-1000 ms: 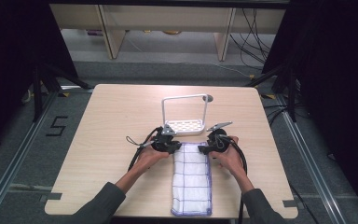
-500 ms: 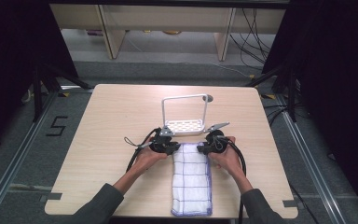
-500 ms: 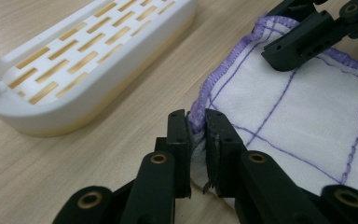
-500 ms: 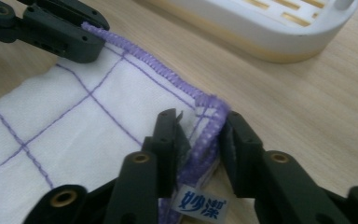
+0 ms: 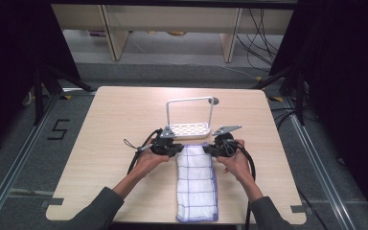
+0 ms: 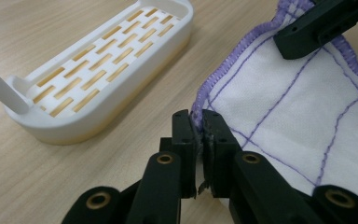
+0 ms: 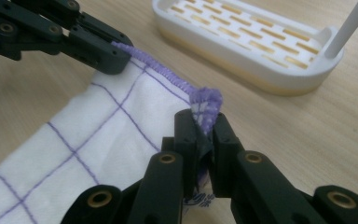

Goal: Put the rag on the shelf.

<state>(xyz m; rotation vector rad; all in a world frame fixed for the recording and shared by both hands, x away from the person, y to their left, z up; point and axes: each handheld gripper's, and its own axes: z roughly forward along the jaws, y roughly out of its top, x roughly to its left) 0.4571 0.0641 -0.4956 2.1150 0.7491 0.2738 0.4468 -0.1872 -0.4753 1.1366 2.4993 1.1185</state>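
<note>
With your left tool (image 6: 199, 135) and right tool (image 7: 204, 128) each clamping a far corner of the white, purple-checked cloth (image 5: 196, 179), the right jaws having just closed, lift both evenly toward the white slotted plastic rack (image 5: 189, 129), keeping the hem taut.

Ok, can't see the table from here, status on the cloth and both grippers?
Left gripper shut on cloth corner; right gripper just closed on the other far corner. Cloth flat on table. White rack just beyond.

- Your cloth (image 5: 196, 184) is white with a thin purple grid and purple stitched edging.
- Your rack (image 5: 189, 129) is white; its slots show tan.
- Your grippers, left (image 6: 200, 135) and right (image 7: 204, 130), are black with brass-coloured pivots.
- Your table (image 5: 115, 124) is pale wood grain.
</note>
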